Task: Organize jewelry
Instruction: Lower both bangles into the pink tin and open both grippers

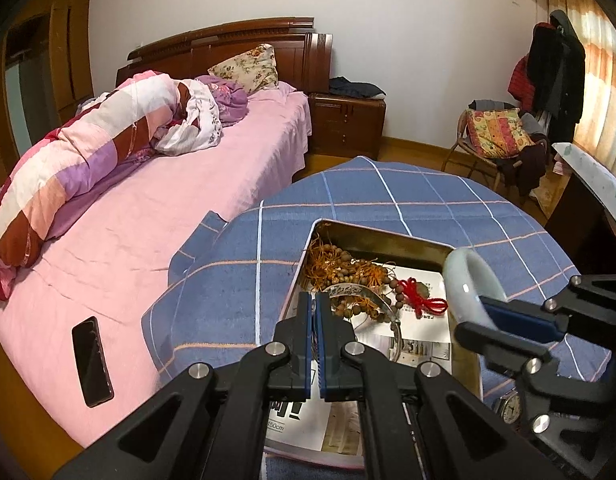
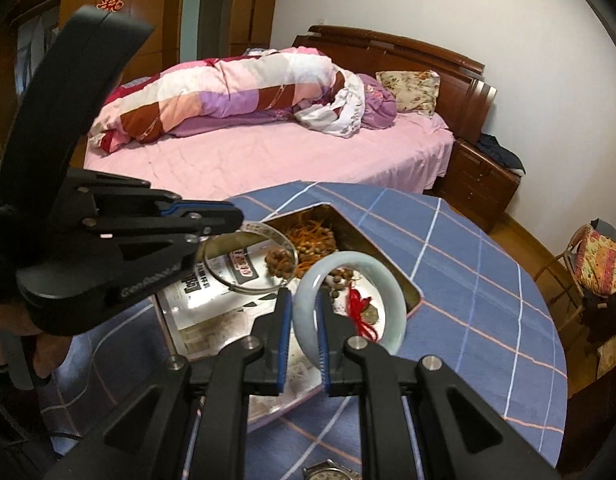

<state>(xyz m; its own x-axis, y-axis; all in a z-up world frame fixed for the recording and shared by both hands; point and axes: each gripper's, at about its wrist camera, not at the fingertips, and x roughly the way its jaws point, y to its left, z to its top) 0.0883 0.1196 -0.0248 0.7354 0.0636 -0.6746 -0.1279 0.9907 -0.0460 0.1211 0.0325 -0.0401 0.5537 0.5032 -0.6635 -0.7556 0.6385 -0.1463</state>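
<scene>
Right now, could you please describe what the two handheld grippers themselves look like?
Both are matte black plastic linkages with silver round pivot screws. The left gripper and right gripper carry blue ribbed pads. The left's body bears small pale lettering.

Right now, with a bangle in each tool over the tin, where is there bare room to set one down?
Inside the tin, the paper-lined stretch nearest the tools is bare; its far end is crowded with wooden beads and a red knot charm. Outside, the blue checked cloth right of the tin lies bare; a watch sits at the near edge.
</scene>
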